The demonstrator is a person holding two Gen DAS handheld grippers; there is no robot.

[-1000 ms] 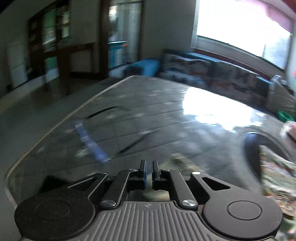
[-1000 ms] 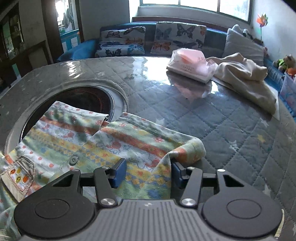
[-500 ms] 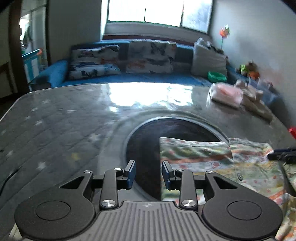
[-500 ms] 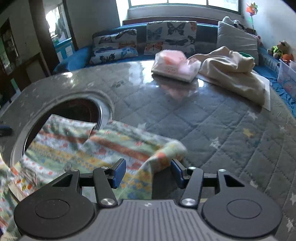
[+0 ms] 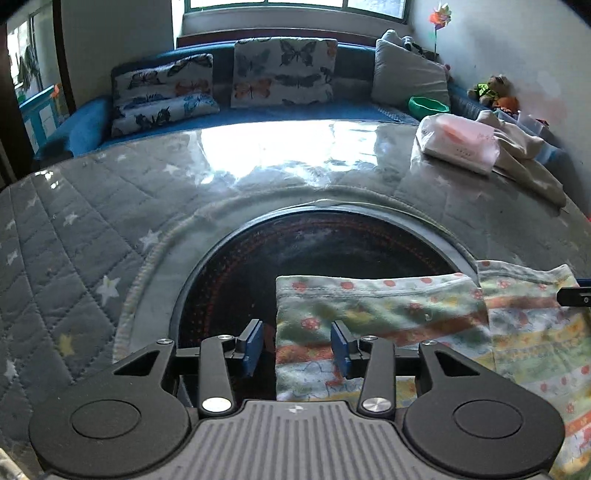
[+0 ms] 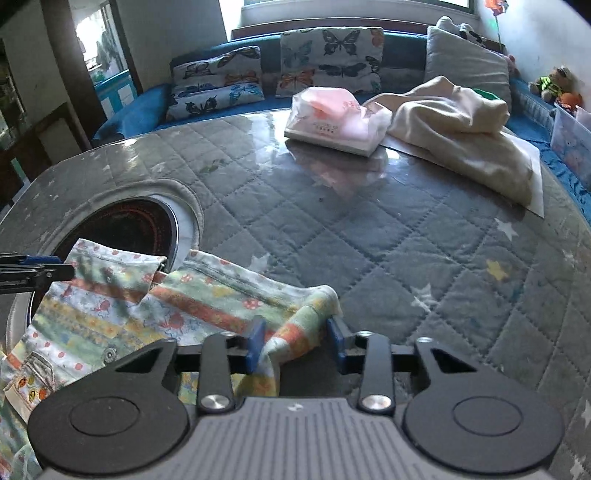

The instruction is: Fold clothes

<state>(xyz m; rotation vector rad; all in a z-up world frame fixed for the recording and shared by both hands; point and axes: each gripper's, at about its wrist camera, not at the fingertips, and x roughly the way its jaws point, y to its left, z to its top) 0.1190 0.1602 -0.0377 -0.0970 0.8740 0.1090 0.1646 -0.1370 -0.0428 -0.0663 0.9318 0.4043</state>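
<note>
Nearest in the left wrist view, the left tool (image 5: pixel 297 345) stands wide apart, its blue pads on either side of the left corner of the small pastel striped children's shirt (image 5: pixel 388 325); the right pad lies over the cloth, the left over bare surface, nothing pinched. In the right wrist view, the right tool (image 6: pixel 295 345) is also parted, with the shirt's bunched right sleeve end (image 6: pixel 303 325) lying between its pads; the left pad is touching the cloth, the right one just beside it.

The shirt lies flat, long axis running left to right across the near edge of the grey quilted star-print tabletop (image 6: pixel 388 236), collar edge facing away from the cameras. Its left part overlaps the dark round inset with a pale rim (image 5: pixel 314 251) sunk in the tabletop. A glossy clear sheet covers the quilted cover and mirrors the window light.

Further back to the right sit a pink tissue pack in clear plastic wrap (image 6: pixel 332 118) and, beside it, a crumpled cream cloth (image 6: pixel 461 133). Beyond the tabletop runs a blue sofa (image 6: pixel 147 110) with butterfly-print cushions (image 6: pixel 328 59), under a bright window (image 5: pixel 295 3).
</note>
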